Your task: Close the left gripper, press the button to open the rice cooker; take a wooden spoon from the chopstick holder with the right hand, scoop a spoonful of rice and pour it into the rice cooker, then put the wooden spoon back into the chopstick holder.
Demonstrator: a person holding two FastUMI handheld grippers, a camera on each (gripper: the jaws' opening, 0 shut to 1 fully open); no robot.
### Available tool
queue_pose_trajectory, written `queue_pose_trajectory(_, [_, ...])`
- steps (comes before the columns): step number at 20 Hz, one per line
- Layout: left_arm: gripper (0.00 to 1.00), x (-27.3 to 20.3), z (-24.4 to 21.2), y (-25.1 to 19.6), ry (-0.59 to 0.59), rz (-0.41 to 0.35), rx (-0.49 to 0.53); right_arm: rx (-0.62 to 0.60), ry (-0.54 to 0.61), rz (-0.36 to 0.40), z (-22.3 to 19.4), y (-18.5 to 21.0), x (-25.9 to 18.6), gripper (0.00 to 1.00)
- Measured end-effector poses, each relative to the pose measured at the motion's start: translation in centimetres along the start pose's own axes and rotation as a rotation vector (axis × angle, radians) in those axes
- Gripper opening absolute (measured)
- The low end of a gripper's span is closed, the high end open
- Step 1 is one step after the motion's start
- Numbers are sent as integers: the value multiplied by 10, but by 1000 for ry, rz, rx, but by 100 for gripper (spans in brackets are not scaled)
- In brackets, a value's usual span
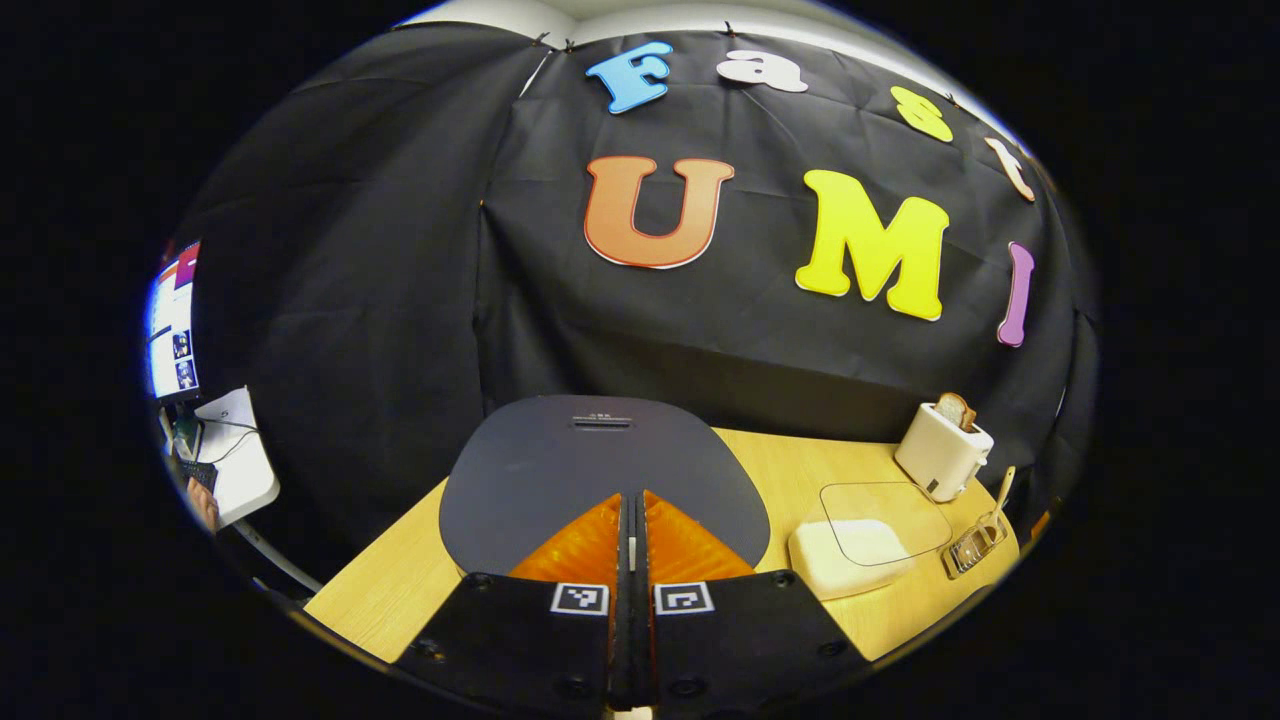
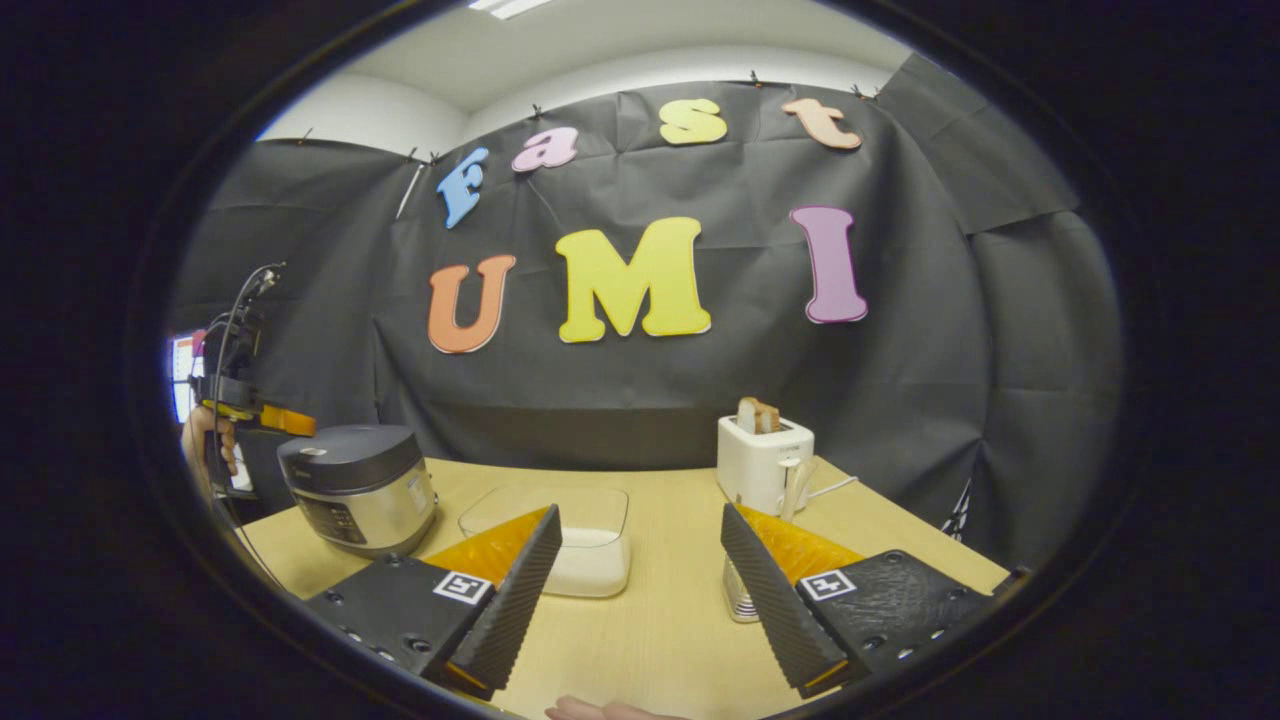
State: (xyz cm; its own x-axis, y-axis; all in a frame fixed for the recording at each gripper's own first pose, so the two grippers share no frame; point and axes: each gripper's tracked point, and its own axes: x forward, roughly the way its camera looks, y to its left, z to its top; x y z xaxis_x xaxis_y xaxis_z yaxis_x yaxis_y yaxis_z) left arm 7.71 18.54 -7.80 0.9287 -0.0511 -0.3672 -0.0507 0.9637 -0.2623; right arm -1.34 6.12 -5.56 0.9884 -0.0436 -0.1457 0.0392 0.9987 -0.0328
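Rice cooker (image 2: 358,487) lid down, left hand-held gripper (image 1: 632,545) closed above it, right hand-held gripper (image 2: 640,560) wide, empty.

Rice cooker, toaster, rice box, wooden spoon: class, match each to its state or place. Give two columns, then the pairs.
Things:
1. rice cooker
2. toaster
3. rice box
4. wooden spoon

States:
A. stands in the holder
B. clear, with white rice inside
C. bread sticks out of its top
D. lid shut, left gripper closed above it

Pairs: 1-D, 2-C, 3-B, 4-A
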Motion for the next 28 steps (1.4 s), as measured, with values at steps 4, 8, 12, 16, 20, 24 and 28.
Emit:
queue_pose_trajectory(4, [3,3,-17,1,75,19,-1,27,-9,30,-3,1,-8,92])
queue_pose_trajectory(8, [3,3,-19,1,106,23,5,45,-9,42,-9,-5,-17,92])
queue_pose_trajectory(12, [3,-3,-26,1,160,29,64,76,-16,33,-4,-17,-28,95])
queue_pose_trajectory(16, [3,-3,-26,1,167,12,30,107,-60,29,14,-23,-46,92])
queue_pose_trajectory(20, [3,-6,-20,0,176,-10,-10,96,-104,30,30,-24,-64,95])
queue_pose_trajectory(24, [3,-26,18,3,33,25,-4,55,-136,-1,39,-35,-72,95])
queue_pose_trajectory(28, [3,-53,50,-11,-67,28,31,52,-143,-26,41,-43,-74,95])
